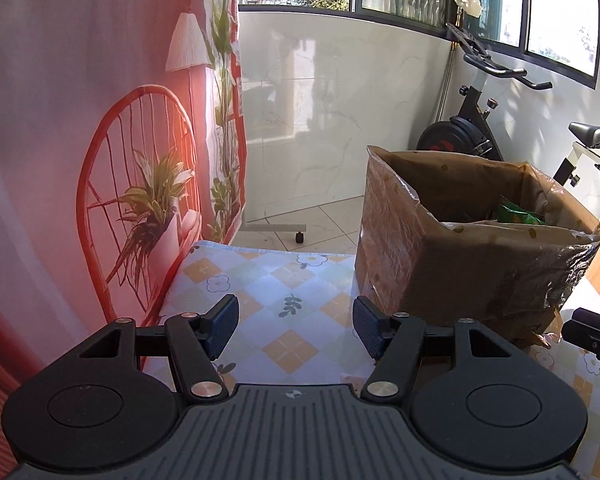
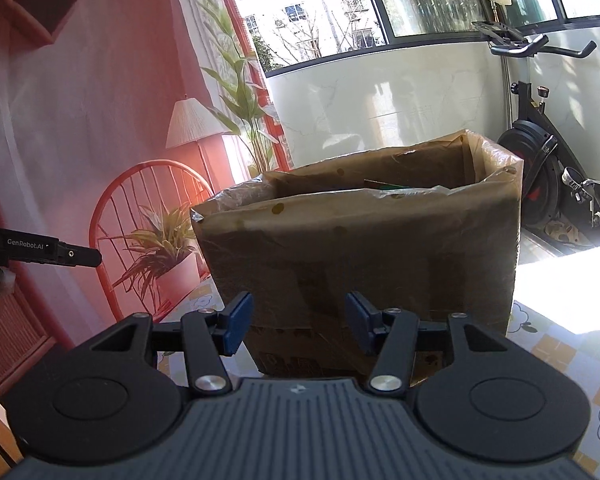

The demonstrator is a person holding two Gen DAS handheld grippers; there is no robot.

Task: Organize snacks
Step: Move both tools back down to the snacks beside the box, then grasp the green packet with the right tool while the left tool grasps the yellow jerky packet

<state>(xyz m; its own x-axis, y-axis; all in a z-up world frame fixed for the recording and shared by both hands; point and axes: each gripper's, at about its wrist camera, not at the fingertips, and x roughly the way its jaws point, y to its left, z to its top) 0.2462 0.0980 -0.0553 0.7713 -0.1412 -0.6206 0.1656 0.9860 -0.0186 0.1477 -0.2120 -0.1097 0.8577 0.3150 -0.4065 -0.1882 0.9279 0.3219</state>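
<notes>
The big brown box [image 2: 364, 240] sits on the table [image 1: 300, 344] with its top open so snacks can drop in. A green snack bag [image 1: 518, 214] already lies inside. The left gripper [image 1: 294, 330] and right gripper [image 2: 296, 322] are both half open and hold nothing, ready for more snacks.

Colours and patterns, both wrist views

Box [image 2: 364, 248] brown, glossy dotted film; green packet [image 1: 518, 214] inside. Tablecloth [image 1: 288, 312] pale blue-white, orange diamonds, flower motifs. Backdrop [image 1: 80, 120] red-pink at 9 o'clock. Gripper pads [image 2: 238, 322] blue, bodies black.
</notes>
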